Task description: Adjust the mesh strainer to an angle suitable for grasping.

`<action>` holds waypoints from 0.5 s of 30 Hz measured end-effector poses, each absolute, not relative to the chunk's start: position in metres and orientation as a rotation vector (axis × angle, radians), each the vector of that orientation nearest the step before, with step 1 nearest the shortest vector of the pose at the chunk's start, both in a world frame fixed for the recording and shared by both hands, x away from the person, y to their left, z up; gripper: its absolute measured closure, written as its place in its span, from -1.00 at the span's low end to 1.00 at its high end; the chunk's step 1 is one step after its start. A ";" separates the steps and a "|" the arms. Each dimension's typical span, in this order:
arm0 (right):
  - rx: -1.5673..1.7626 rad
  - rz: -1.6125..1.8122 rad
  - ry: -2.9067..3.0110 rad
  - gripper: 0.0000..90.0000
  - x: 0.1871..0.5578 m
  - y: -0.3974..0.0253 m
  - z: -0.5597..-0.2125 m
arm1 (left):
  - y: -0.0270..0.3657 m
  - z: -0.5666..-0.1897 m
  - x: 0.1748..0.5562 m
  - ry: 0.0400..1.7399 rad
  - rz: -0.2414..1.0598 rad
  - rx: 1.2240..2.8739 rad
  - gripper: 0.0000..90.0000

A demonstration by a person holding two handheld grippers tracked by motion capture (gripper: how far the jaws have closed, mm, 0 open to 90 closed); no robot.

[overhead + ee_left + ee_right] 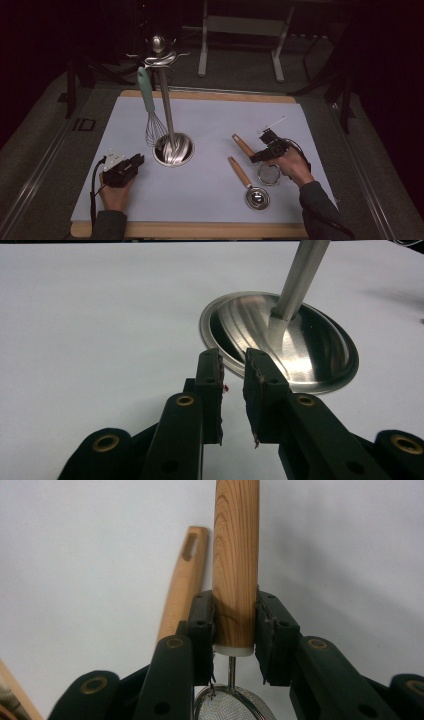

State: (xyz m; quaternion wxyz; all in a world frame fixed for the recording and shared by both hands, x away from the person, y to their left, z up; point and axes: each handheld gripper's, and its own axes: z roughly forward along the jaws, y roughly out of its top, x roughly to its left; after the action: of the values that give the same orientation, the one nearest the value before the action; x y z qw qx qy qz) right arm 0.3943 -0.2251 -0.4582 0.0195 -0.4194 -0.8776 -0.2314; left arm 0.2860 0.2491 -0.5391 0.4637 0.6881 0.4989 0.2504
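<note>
White-topped table [210, 200], steel stand base [173, 149], wooden-handled ladle [249, 185], small strainer [269, 174]

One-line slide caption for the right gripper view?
Right gripper clamps the strainer by its wooden handle, beside the measuring spoon.

Three cameras, one table

The high view looked down over my table [210, 200]; my left gripper view sat close, facing the stand base [300, 347], also mid-frame overhead [173, 149].
</note>
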 end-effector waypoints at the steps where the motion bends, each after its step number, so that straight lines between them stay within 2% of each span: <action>1: -1.290 -0.724 -2.729 0.58 0.394 -0.225 -0.457 | 0.249 -0.539 0.286 1.226 0.616 1.690 0.73; 15: -1.195 -0.803 -2.761 0.58 0.384 -0.212 -0.443 | 0.249 -0.539 0.286 1.220 0.621 1.692 0.73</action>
State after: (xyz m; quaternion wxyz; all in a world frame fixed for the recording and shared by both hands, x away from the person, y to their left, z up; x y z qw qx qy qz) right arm 0.3840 -0.2117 -0.4430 0.0141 -0.3837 -0.8866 -0.2578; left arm 0.2857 0.2488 -0.5391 0.4641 0.6887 0.4964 0.2527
